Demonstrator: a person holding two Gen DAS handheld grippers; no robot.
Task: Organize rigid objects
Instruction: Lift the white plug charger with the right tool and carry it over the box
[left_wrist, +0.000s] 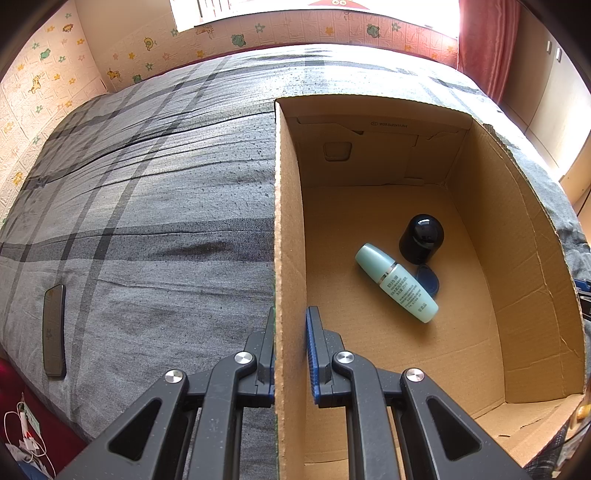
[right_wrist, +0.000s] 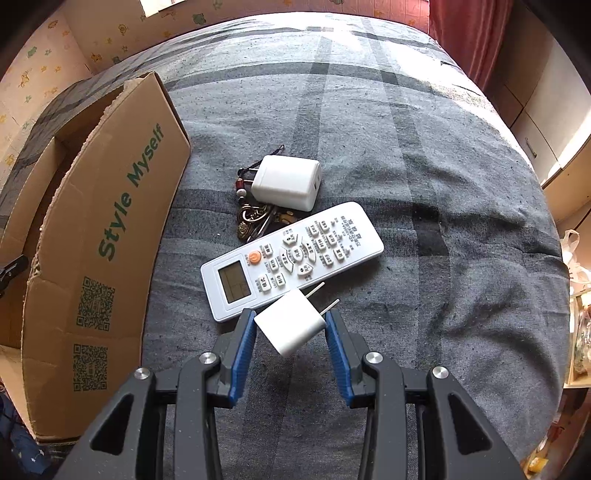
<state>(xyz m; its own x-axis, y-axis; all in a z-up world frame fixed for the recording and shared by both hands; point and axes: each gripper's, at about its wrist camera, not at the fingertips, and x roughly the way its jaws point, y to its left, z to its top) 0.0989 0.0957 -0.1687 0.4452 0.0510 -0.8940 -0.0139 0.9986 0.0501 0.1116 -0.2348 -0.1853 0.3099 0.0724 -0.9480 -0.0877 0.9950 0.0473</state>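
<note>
In the left wrist view my left gripper (left_wrist: 291, 314) is shut on the left wall of an open cardboard box (left_wrist: 289, 221). The wall stands between the blue pads. Inside the box lie a pale green bottle (left_wrist: 397, 282), a black domed jar (left_wrist: 421, 238) and a small blue lid (left_wrist: 428, 278). In the right wrist view my right gripper (right_wrist: 291, 321) is shut on a small white plug charger (right_wrist: 290, 326), prongs pointing up and to the right, held just above the bed. Beyond it lie a white remote control (right_wrist: 291, 258), a larger white adapter (right_wrist: 286, 182) and a bunch of keys (right_wrist: 258, 219).
Everything rests on a grey plaid bedspread (right_wrist: 424, 166). The box (right_wrist: 103, 240), printed "Style Myself", stands to the left of the loose items. A dark phone (left_wrist: 54, 330) lies on the bed left of the box. Walls and a red curtain (right_wrist: 469, 33) border the bed.
</note>
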